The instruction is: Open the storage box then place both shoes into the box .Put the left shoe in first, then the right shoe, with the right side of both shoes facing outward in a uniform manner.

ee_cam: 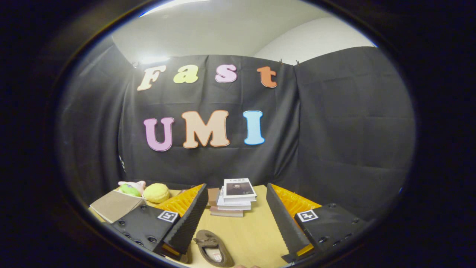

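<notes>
Claw (238, 219) spread wide, fingers well apart and gripping nothing, held above a pale wooden tabletop (249, 230) in the lower centre of the frame. One brown slip-on shoe (213, 248) lies on the tabletop near the bottom of the frame, between the two fingers but close to the left one, its opening up and a small bow on its upper; the shoe's near end runs toward the bottom edge. A bit of something pinkish shows at the very bottom edge, right of the shoe; too little of it to tell what. Beyond the fingers, at centre, a stack of books (235, 197) sits on the tabletop, the top one with a dark portrait cover. To the lower left, behind the left finger, a flat brownish cardboard piece (113, 210) stands tilted; whether it belongs to the storage box cannot be told. Behind it rest a yellow plush ball (156, 192) and a pink and green soft toy (131, 188), side by side and touching. Black cloth wall behind everything; pale ceiling above.
</notes>
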Motion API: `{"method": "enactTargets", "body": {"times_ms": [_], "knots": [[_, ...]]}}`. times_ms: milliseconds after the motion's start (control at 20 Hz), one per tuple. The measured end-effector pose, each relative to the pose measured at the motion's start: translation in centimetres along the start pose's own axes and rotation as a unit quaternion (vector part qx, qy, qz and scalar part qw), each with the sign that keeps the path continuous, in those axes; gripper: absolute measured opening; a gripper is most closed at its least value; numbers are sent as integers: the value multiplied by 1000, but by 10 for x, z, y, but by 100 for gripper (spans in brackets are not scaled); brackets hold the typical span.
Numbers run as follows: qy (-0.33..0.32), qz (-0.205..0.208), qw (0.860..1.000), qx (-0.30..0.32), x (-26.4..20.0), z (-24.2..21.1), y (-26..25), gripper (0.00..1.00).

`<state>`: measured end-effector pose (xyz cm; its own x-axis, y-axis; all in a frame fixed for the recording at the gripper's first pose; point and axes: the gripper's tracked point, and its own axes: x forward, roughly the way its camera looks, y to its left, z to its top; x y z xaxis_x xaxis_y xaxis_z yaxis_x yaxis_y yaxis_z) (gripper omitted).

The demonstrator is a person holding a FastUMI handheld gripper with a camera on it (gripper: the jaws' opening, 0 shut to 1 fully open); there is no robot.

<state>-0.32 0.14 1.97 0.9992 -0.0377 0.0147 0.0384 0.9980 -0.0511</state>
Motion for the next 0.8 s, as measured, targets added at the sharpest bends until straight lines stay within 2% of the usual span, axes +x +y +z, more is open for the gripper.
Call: {"method": "enactTargets", "body": {"times_ms": [250,500,650,800], "knots": [[3,20,1000,2,3,3,14,99],[24,48,998,31,5,-5,33,99],[43,72,995,61,7,-14,49,99],[78,107,984,118,7,-30,70,98]]}}
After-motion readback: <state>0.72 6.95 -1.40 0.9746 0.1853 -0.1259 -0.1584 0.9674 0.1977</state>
